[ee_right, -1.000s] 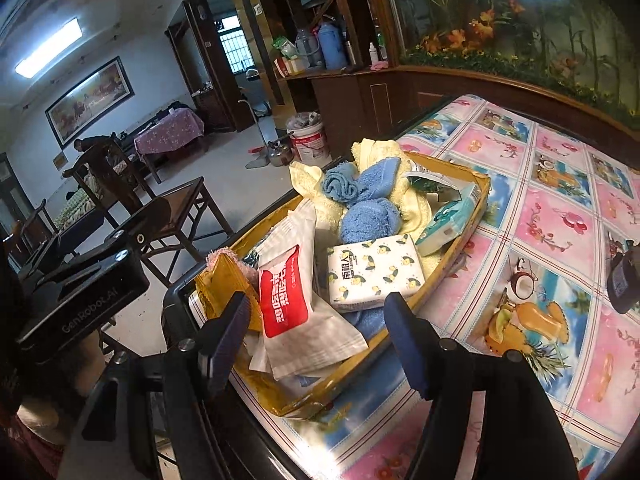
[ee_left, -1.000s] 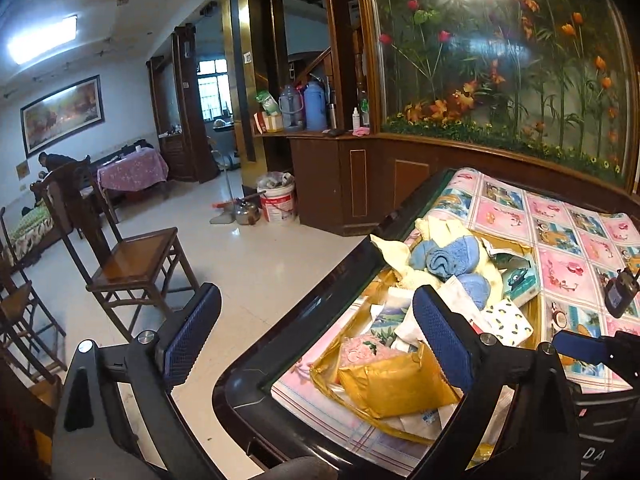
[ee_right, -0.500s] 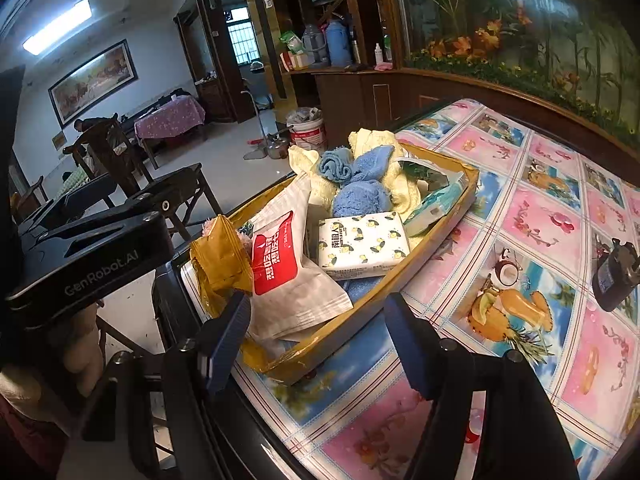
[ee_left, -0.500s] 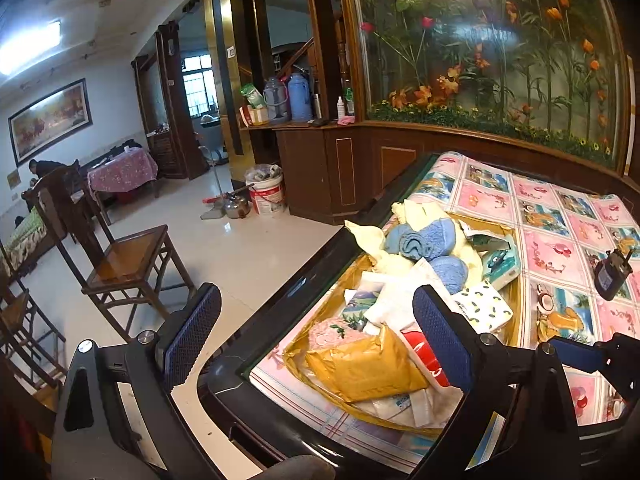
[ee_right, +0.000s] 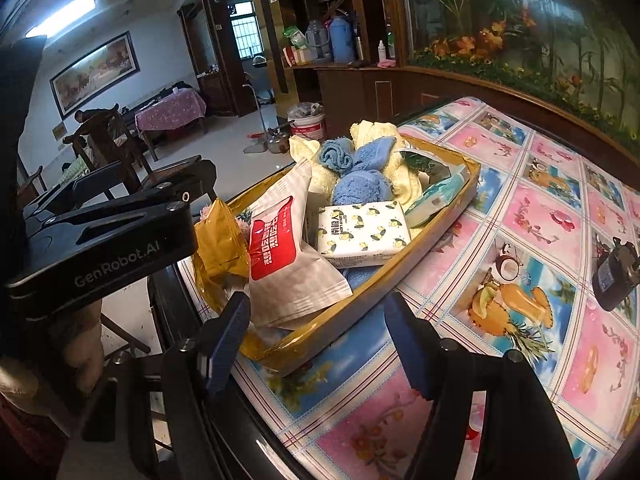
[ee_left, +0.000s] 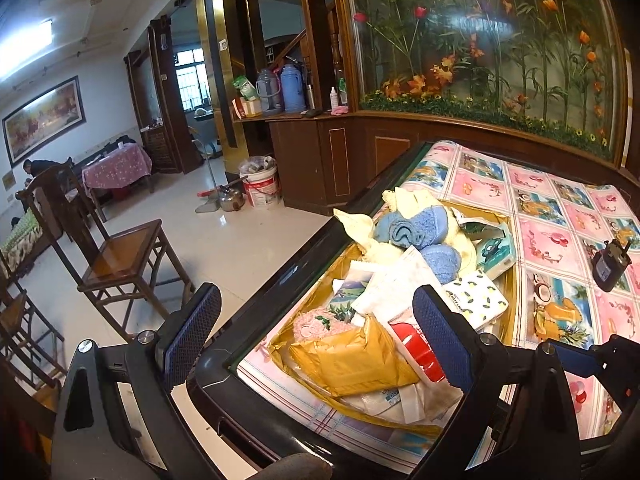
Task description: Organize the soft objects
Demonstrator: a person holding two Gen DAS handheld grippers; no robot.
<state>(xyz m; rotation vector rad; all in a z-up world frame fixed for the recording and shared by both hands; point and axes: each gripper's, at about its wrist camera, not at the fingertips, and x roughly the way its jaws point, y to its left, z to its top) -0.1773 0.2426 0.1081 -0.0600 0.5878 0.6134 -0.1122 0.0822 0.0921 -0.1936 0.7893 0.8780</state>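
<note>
Golden tray (ee_right: 436,236) of soft goods, tabletop (ee_right: 540,208) edge.
Both grippers' fingers wide, empty; right gripper (ee_right: 316,344) nearer, red-and-white pouch (ee_right: 280,248) lying lengthwise directly ahead.

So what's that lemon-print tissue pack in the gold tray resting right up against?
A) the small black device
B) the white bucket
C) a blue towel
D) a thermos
C: the lemon-print tissue pack lies in the gold tray with a rolled blue towel just behind it, touching.
</note>
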